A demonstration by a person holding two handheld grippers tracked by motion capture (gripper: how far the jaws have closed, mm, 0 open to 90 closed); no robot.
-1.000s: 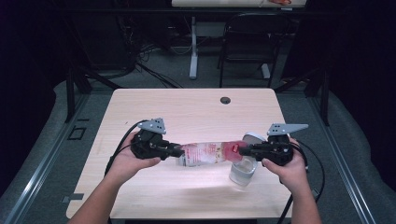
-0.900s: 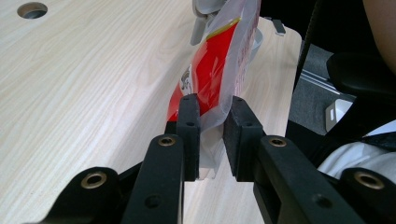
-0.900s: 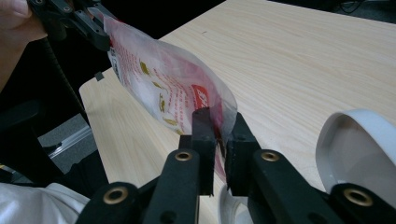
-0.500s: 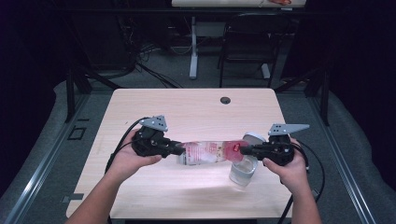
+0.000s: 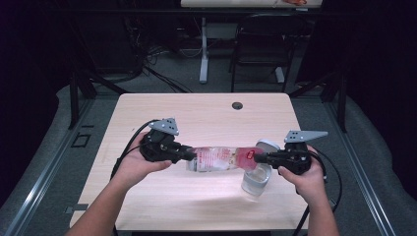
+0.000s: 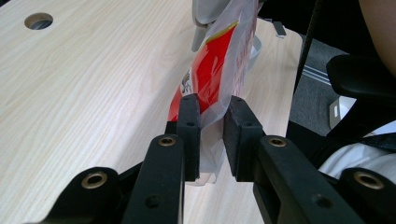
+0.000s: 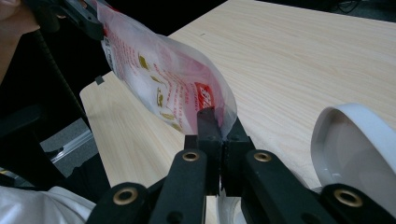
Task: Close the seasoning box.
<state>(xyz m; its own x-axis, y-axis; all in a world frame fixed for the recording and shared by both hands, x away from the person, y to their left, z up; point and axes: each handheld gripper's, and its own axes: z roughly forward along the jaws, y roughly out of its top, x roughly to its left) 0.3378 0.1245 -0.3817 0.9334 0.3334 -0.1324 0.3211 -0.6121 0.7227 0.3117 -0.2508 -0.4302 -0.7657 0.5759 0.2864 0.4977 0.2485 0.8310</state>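
A thin plastic bag with red and white print hangs stretched level between both grippers, above the wooden table. My left gripper is shut on its left end; in the left gripper view the jaws pinch the crumpled bag. My right gripper is shut on the opposite end; in the right gripper view its jaws meet on a corner of the bag. Below the right gripper stands a clear round container with a white lid tilted open.
A round cable hole sits near the table's far edge. A dark chair and a white desk leg stand beyond the table. Cables trail from both grippers toward the front edge. The open white lid is close beside the right jaws.
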